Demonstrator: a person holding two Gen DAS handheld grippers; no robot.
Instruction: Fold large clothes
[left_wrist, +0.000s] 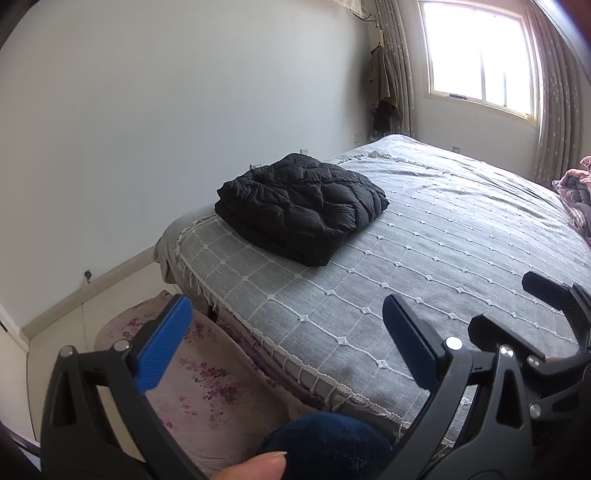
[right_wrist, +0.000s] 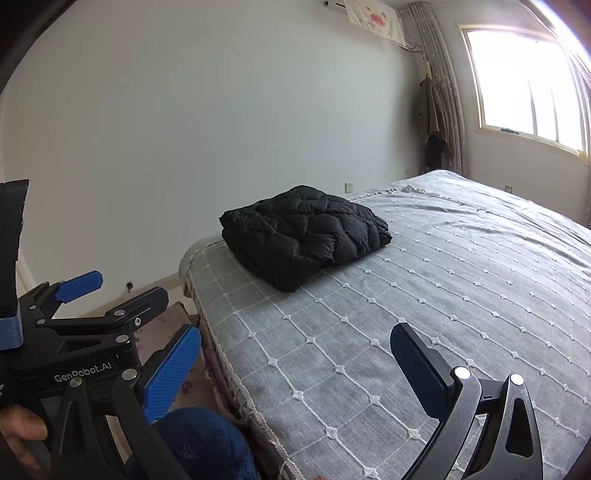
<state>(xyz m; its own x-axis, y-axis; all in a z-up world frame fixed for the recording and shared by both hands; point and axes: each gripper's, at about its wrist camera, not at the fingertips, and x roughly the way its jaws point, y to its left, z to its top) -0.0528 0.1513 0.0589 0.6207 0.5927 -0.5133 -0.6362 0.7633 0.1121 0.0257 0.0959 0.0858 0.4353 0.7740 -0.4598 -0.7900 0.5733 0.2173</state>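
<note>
A black puffer jacket, folded into a thick bundle, lies on the bed near its far left corner. The left gripper and the right gripper hover at the bed's near edge, both spread wide and holding nothing, well apart from the jacket.

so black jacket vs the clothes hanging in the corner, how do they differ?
The black jacket lies folded into a compact bundle on the bed; the hanging clothes dangle unfolded beside the curtain. The black jacket is quilted and puffy, the hanging clothes look flat and olive-brown over something dark. Neither gripper touches either; left gripper and right gripper are both open.
</note>
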